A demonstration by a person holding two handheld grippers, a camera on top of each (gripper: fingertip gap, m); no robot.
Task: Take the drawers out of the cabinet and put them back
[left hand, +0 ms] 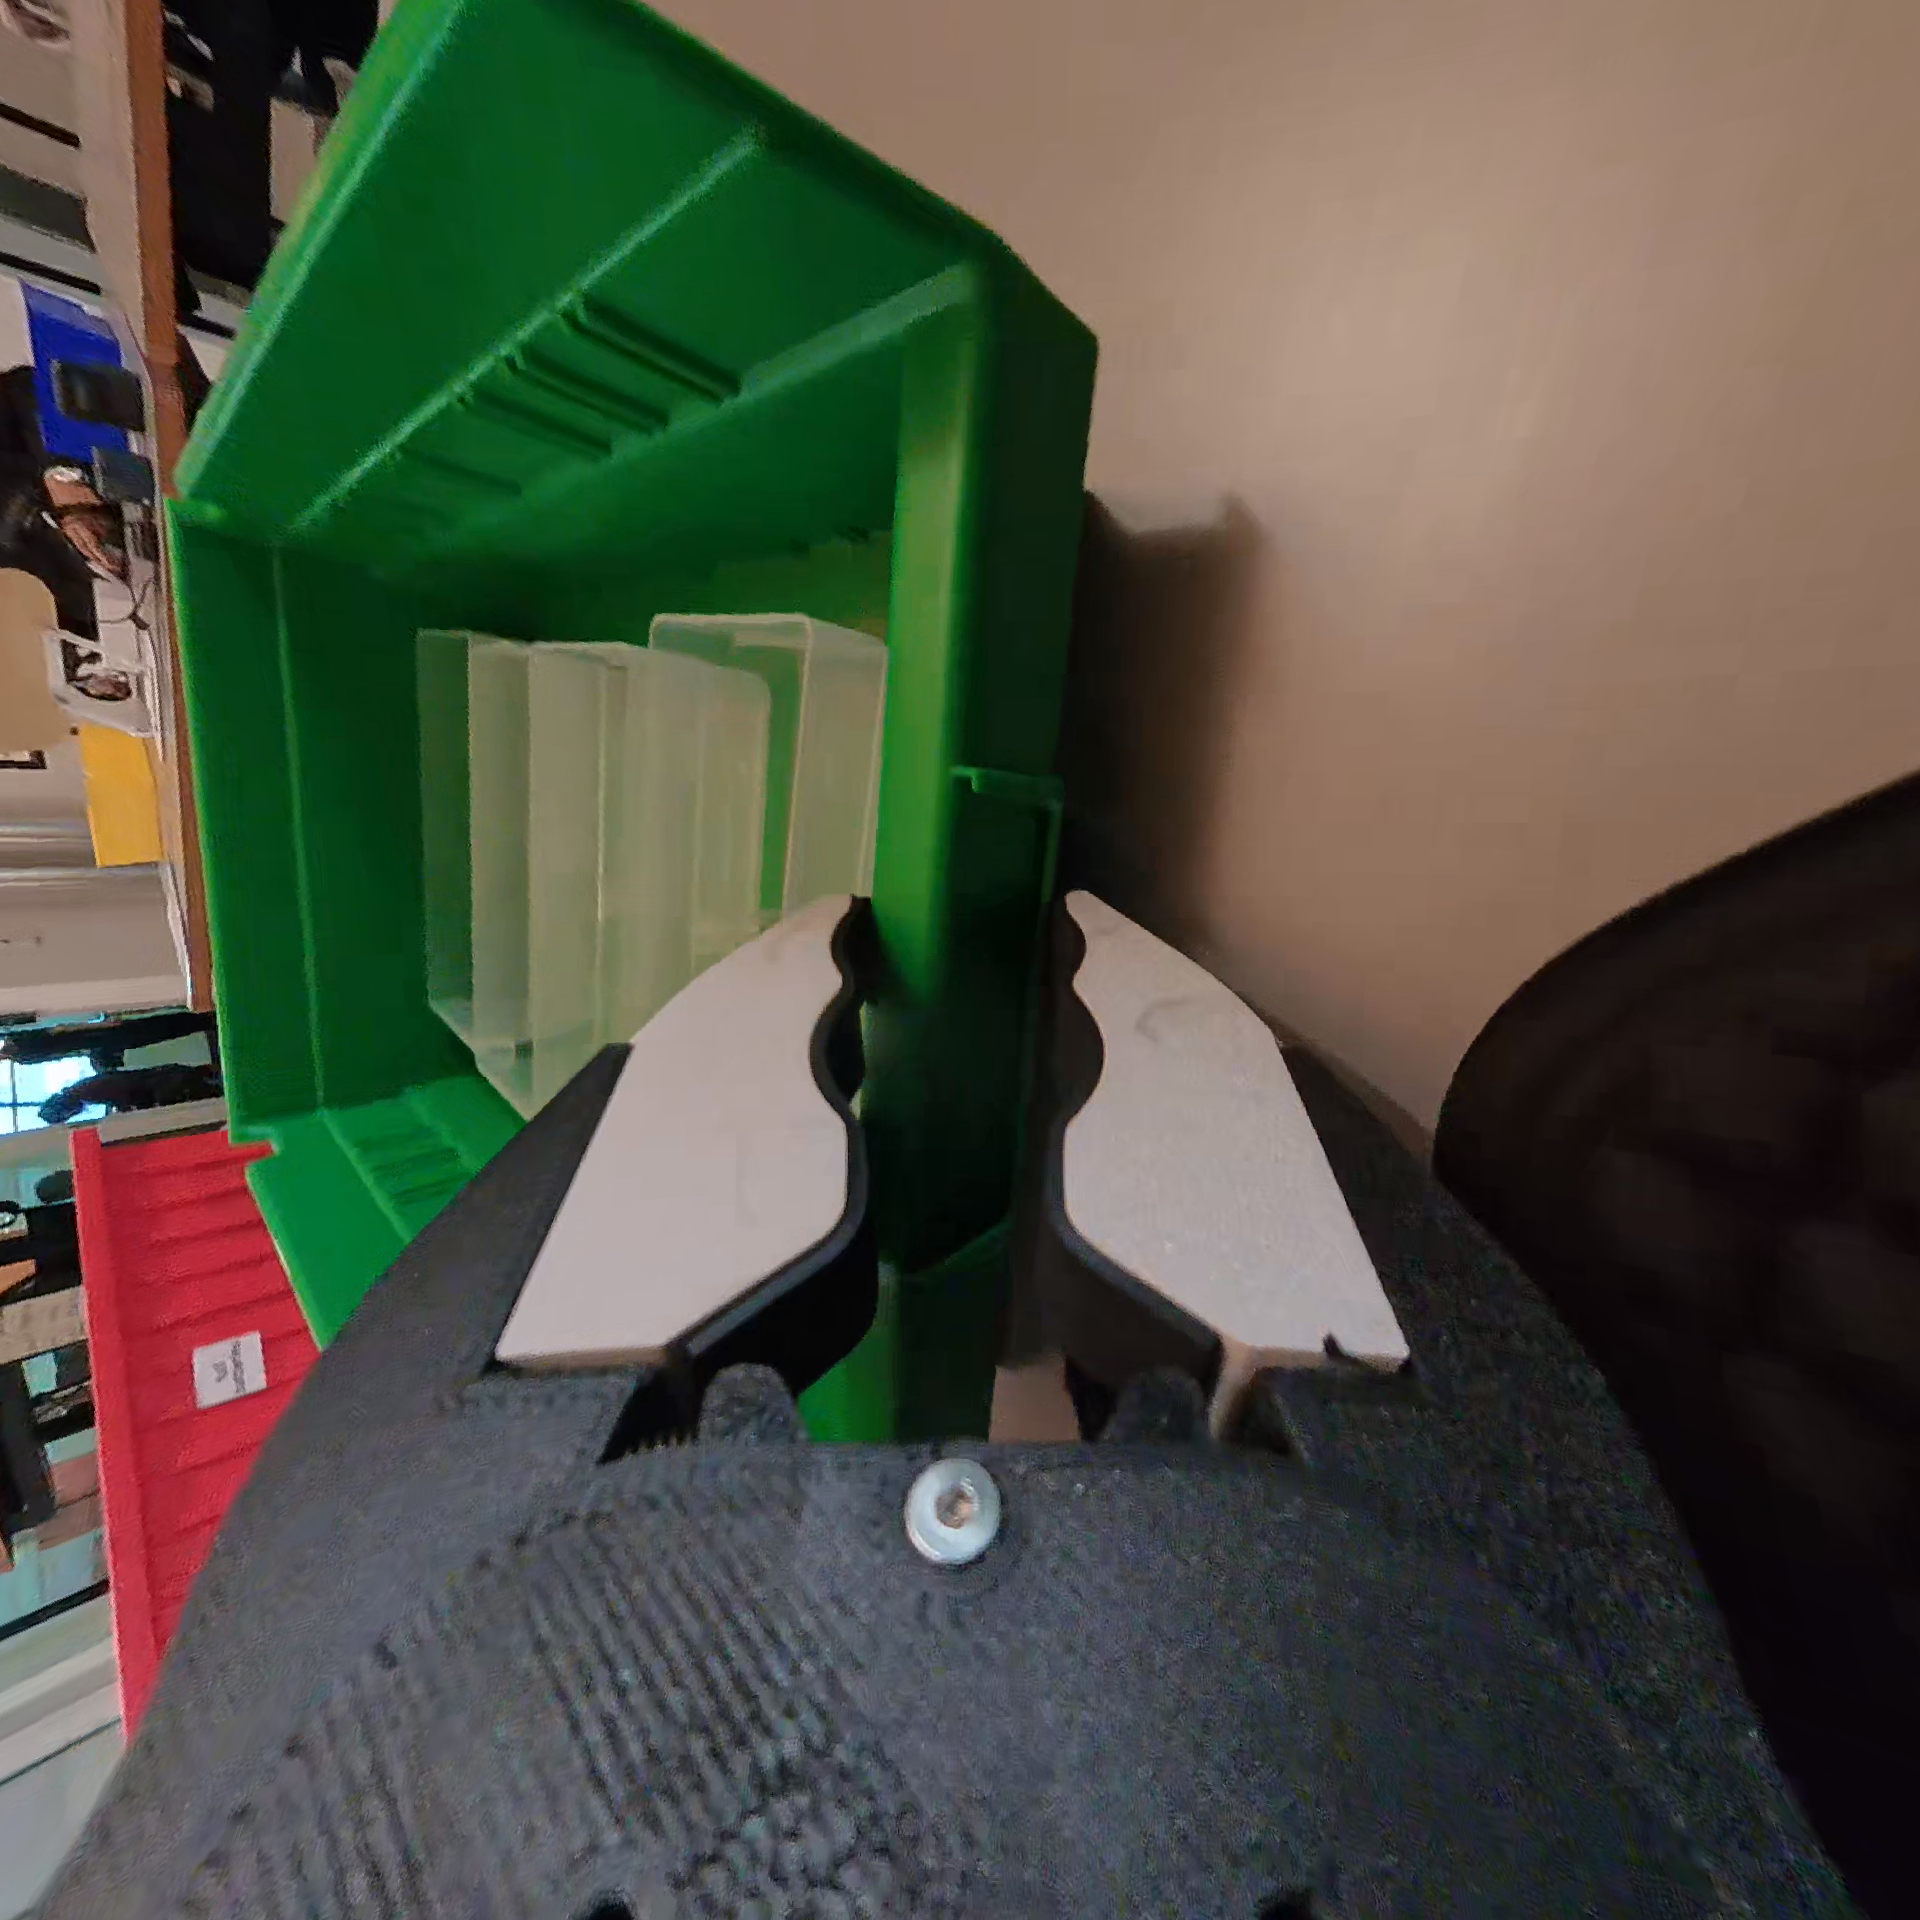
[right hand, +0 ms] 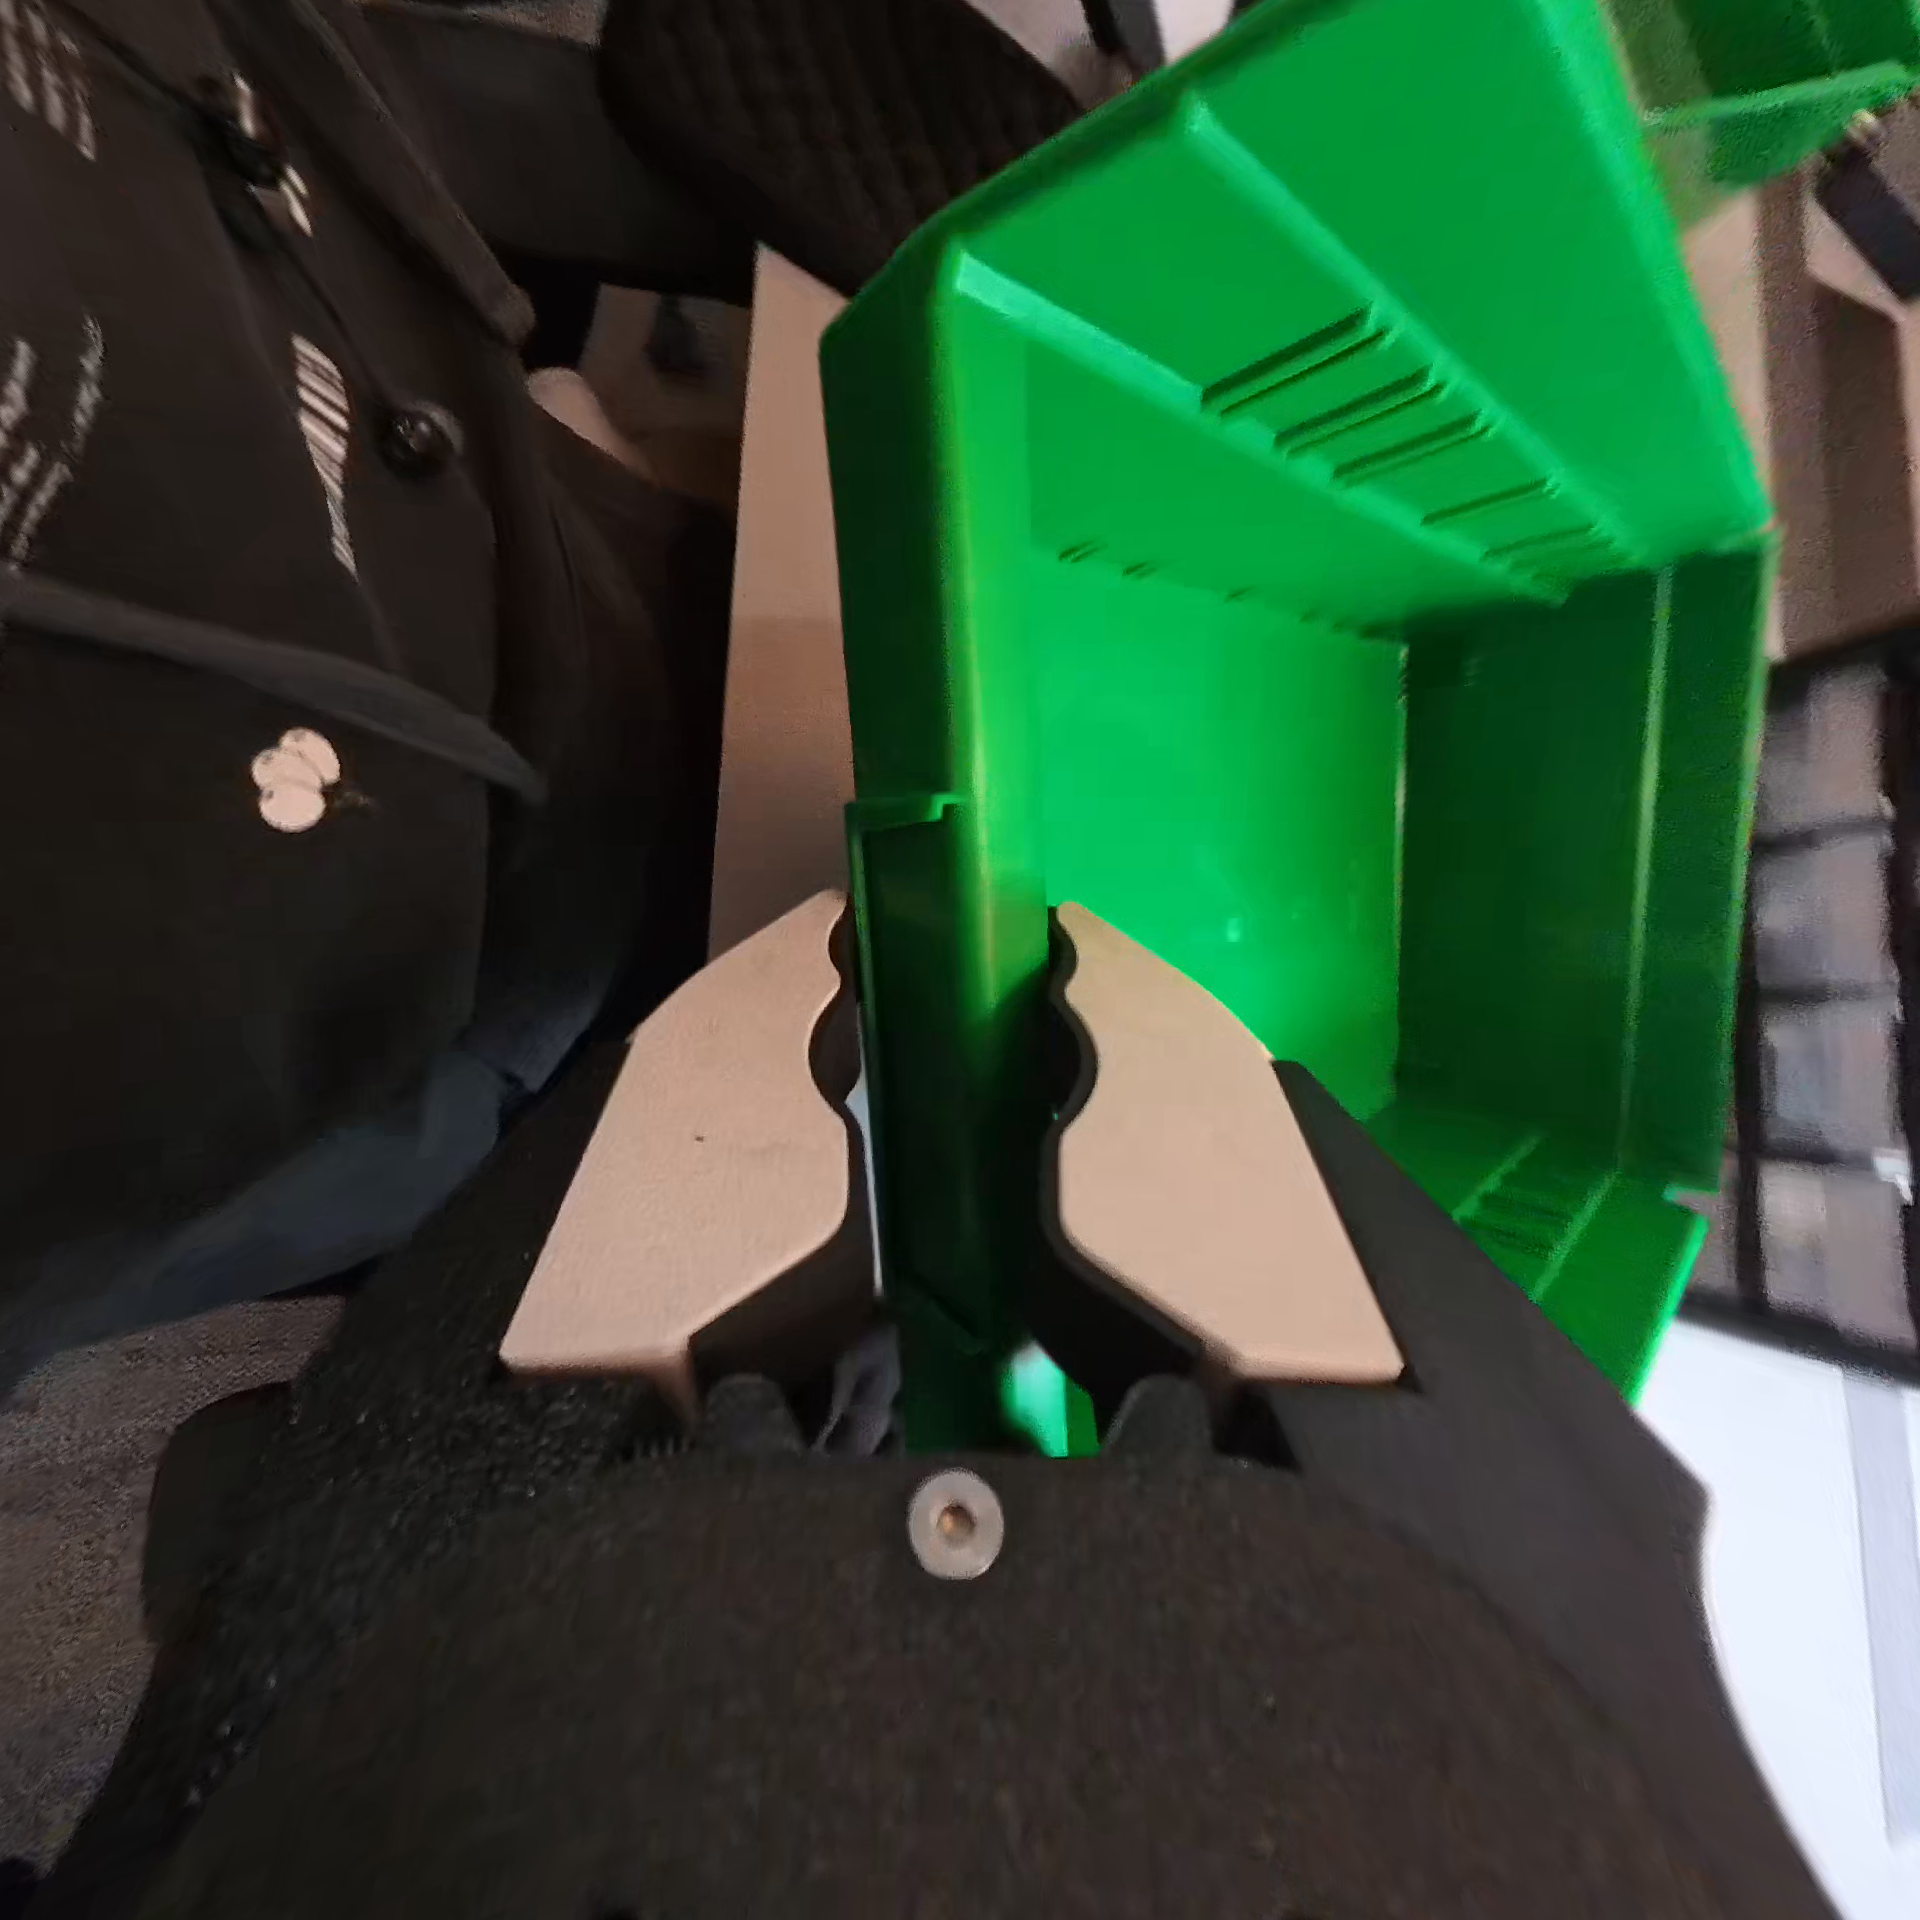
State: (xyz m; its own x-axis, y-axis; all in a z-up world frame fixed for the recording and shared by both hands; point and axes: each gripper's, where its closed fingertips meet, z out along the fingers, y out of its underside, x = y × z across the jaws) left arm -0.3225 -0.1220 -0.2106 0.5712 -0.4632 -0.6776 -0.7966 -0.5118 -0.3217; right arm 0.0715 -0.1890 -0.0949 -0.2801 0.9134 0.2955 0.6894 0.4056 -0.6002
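Observation:
In the left wrist view my left gripper (left hand: 961, 914) is shut on the front wall of a green plastic drawer (left hand: 582, 343), one finger inside and one on the outer handle lip. This drawer holds several translucent inserts (left hand: 623, 810) standing on edge. In the right wrist view my right gripper (right hand: 951, 914) is shut the same way on the front wall of a second green drawer (right hand: 1195, 748), which is empty inside. Both drawers appear turned on their side in the views. The cabinet itself is not clearly in view.
A tan surface (left hand: 1455, 416) lies behind the left drawer, with a black textured object (left hand: 1714, 1143) at right and a red ribbed bin (left hand: 177, 1299) at lower left. A person in dark clothing (right hand: 260, 520) fills the right view's left side. Another green part (right hand: 1766, 104) shows at top right.

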